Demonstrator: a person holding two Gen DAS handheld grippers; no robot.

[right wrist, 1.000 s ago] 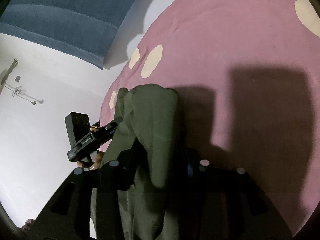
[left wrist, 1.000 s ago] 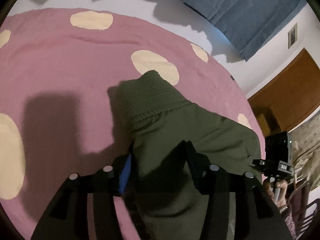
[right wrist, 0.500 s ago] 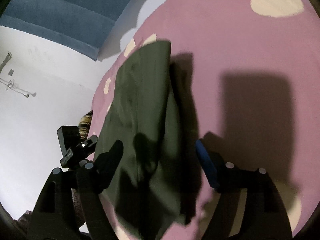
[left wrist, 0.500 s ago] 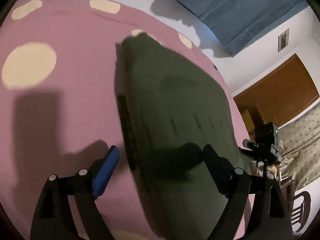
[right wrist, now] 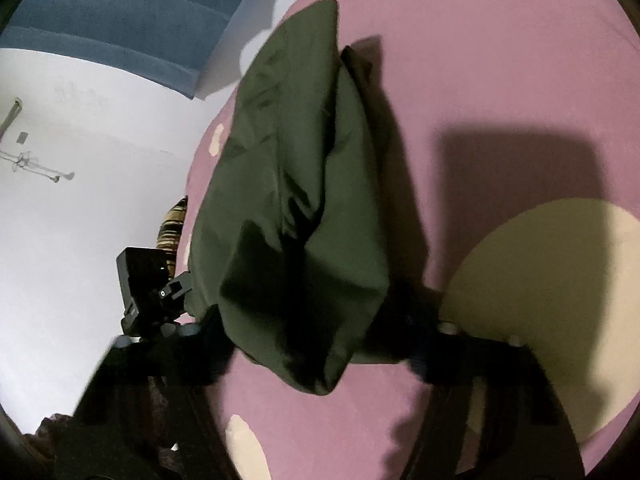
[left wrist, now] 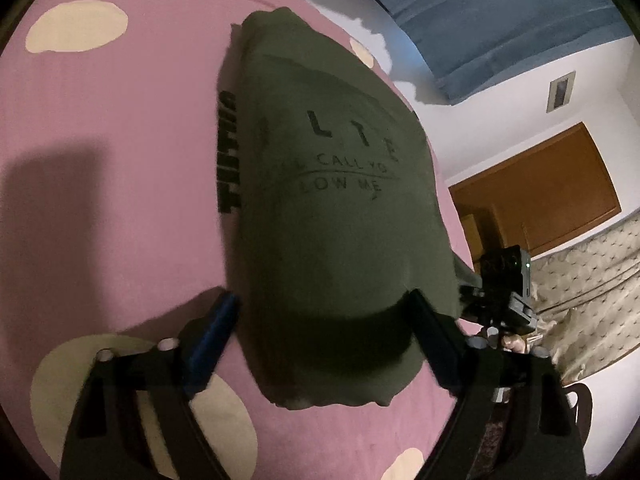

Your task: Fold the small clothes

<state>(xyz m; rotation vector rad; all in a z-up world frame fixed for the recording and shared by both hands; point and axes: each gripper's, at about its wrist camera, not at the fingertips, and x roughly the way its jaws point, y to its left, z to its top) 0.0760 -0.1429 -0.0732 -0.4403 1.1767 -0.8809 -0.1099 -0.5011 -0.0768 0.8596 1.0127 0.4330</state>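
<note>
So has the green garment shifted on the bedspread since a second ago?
Yes. The green garment was bunched up between the left tongs; it now lies spread flat on the pink bedspread, reaching farther toward the blue headboard.

left gripper [left wrist: 324, 316], right gripper [right wrist: 308, 316]: fingers apart, closing, angled downward.
</note>
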